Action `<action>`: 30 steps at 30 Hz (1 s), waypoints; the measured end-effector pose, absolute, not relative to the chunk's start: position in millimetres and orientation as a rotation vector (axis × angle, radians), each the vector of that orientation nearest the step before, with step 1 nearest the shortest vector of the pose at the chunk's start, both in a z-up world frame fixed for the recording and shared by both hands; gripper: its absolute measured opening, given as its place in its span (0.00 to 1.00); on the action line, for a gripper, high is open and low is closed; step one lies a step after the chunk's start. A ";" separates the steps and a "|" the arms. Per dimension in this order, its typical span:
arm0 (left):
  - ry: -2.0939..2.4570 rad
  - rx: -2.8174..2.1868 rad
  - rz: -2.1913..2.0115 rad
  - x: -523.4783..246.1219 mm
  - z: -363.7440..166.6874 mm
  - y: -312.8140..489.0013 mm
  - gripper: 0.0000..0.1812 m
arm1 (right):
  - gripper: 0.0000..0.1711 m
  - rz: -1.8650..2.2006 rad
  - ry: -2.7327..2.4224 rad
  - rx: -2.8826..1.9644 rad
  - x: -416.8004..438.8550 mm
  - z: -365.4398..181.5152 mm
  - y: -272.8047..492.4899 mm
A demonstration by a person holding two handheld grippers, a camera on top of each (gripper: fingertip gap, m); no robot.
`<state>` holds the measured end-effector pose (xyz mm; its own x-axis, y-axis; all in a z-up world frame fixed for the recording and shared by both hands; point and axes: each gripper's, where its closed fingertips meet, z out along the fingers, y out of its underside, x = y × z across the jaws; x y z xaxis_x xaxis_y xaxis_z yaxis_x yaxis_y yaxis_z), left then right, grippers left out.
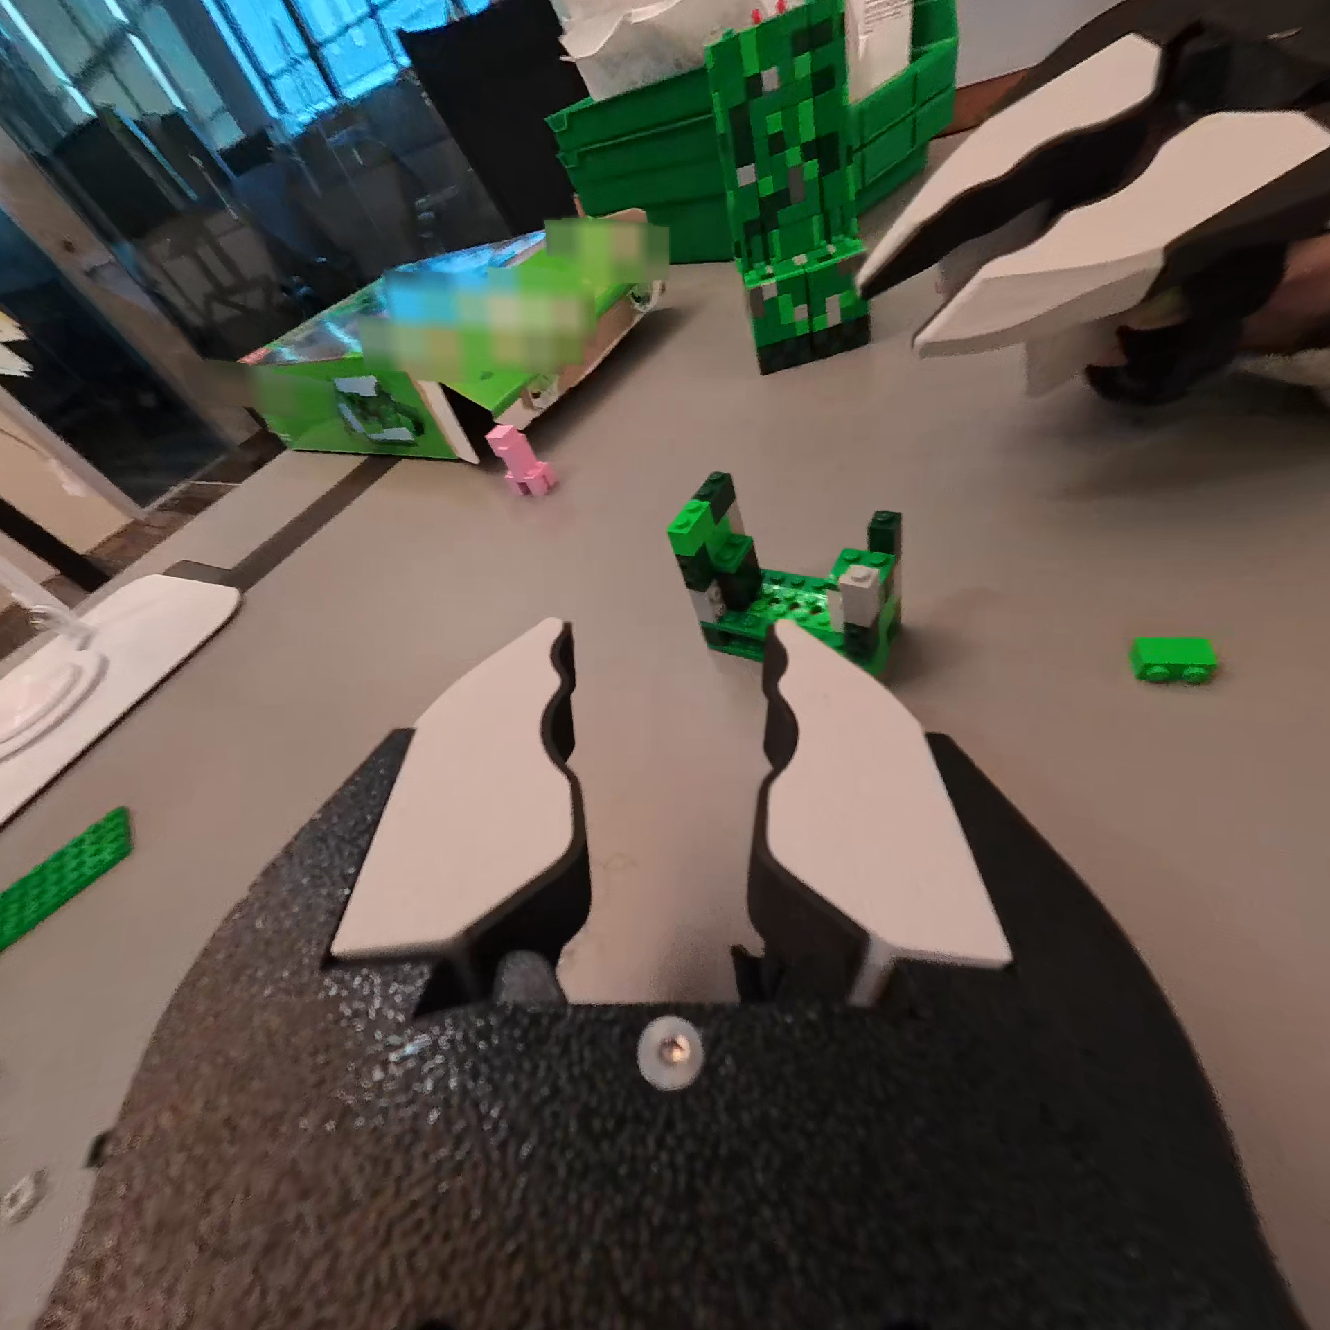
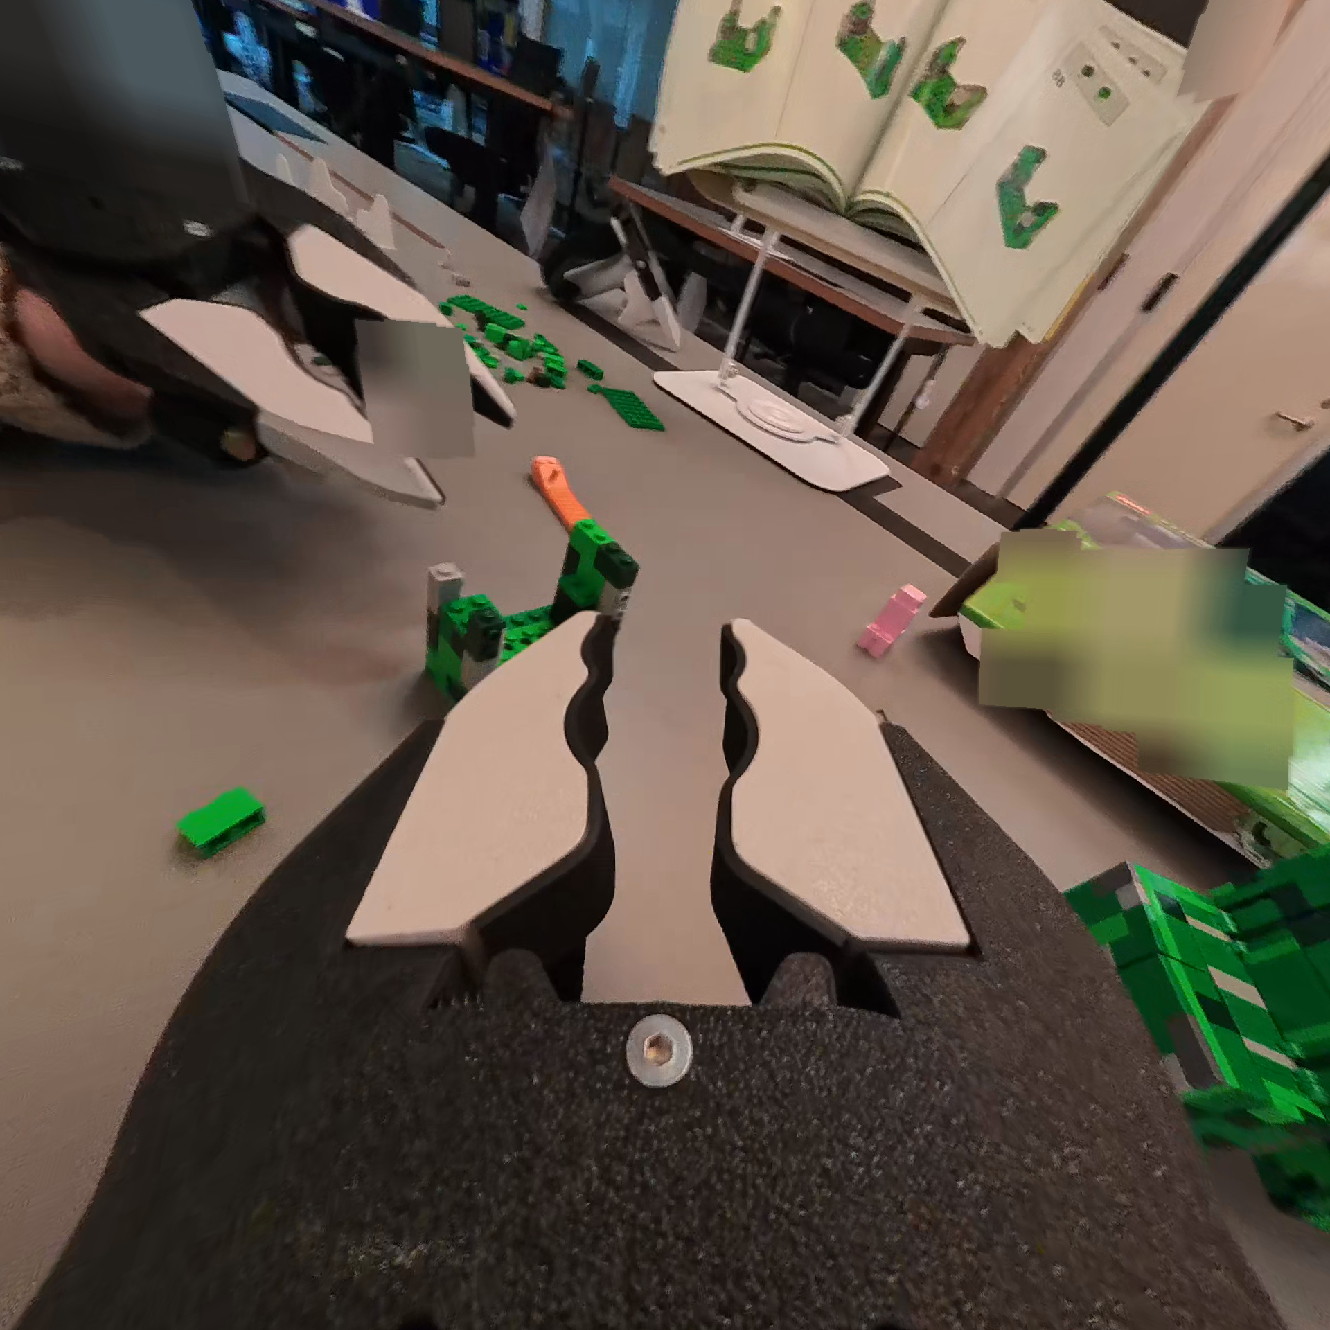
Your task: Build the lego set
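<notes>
blocky green lego build [image 1: 792,590]

We see bare table [image 1: 648,460] ahead of left gripper [image 1: 669,633], nothing between its fingers. Half-built green model [image 1: 792,583] blocks just right of path. Loose green brick [image 1: 1173,658] well apart. Tall green figure [image 1: 792,216] and box [image 1: 446,360] crowd far side.
</notes>
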<state>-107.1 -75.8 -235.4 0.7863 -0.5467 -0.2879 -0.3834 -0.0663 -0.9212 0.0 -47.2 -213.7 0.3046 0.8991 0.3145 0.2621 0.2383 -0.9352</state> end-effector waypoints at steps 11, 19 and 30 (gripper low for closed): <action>1.162 -1.608 -0.482 -43.1 -248.9 -134.6 0.16 | 0.18 1.055 -1.904 -1.482 5.2 -277.2 -150.9; 1.298 -1.575 -0.343 -29.8 -262.0 -144.4 0.14 | 0.19 0.843 -1.667 -1.755 0.9 -287.5 -150.7; 1.446 -1.364 -0.103 -23.1 -268.6 -149.9 0.16 | 0.07 0.585 -1.562 -1.884 -4.9 -296.1 -159.1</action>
<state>-23.1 -149.9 -268.6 0.2536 -0.7480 -0.6133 -0.6534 0.3350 -0.6788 -4.9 -159.1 -296.1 0.2042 0.9777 0.0481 0.7059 -0.1130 -0.6993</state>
